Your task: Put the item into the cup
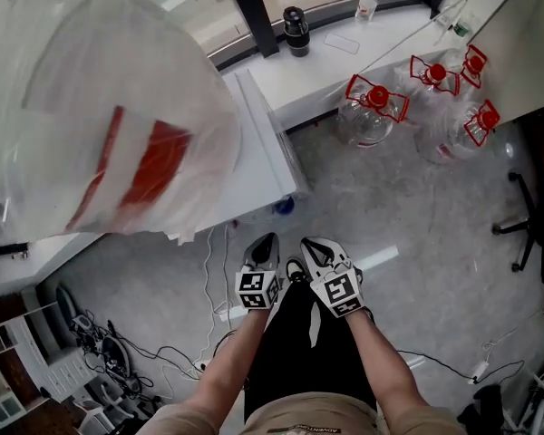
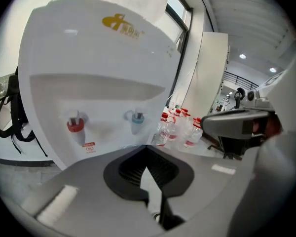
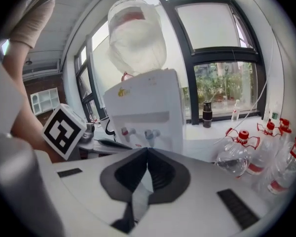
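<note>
No cup and no item to put in one show in any view. My left gripper (image 1: 268, 240) and right gripper (image 1: 312, 245) hang side by side, low in front of my legs, above the grey floor. Both are shut, the jaws meeting at their tips with nothing between them. The left gripper (image 2: 147, 150) points at a white water dispenser (image 2: 98, 78) with a red tap (image 2: 75, 126) and a blue tap (image 2: 137, 120). The right gripper (image 3: 148, 150) faces the same dispenser (image 3: 148, 110), from farther back.
A big water bottle with a red label (image 1: 109, 125) tops the dispenser at my left. Several red-capped jugs (image 1: 374, 107) stand on the floor by the white window ledge (image 1: 363, 48), which bears a dark flask (image 1: 296, 31) and a small bottle (image 1: 366, 7). Cables (image 1: 118, 352) lie lower left.
</note>
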A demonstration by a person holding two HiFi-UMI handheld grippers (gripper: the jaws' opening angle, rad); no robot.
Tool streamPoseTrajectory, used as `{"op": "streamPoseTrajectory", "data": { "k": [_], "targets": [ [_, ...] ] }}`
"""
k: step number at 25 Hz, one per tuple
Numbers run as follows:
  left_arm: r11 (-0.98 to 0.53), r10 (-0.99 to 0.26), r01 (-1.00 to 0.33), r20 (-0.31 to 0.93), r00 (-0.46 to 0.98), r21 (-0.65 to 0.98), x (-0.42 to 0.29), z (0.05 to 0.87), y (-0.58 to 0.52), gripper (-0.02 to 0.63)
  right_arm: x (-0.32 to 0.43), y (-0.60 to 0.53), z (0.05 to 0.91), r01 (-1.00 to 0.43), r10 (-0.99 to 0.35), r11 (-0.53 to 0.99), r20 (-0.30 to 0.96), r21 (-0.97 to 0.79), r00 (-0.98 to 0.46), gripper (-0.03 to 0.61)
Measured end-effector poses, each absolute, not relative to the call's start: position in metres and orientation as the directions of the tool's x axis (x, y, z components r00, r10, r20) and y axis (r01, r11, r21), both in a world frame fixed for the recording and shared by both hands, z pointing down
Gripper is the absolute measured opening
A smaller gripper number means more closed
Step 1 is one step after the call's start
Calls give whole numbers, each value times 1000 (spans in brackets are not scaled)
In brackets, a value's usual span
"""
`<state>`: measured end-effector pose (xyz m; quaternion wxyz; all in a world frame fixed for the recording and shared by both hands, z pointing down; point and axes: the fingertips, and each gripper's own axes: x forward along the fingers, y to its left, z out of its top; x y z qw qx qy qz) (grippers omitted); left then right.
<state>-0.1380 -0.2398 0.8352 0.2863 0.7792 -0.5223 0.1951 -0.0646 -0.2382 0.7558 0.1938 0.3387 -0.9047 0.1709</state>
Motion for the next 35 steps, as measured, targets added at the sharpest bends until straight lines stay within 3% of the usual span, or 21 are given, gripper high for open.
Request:
{"op": "streamPoseTrajectory", "data": {
  "k": [7,21,35],
  "targets": [
    [-346,-717,-905,552,426,249,-131,749,-222,8,-53,-235,688,-700,-554,672,462,-244,-693,11],
    [-406,-818,-898,371,440,170,-129,570,-217,8,-55,-229,551,-653,-572,753,406,-85,-713,11],
    [-361,-916,-932,178,358,21,-148,411,-245,9,-60,-240,394,-626,-614,780,208,11,-761,11]
  ]
}}
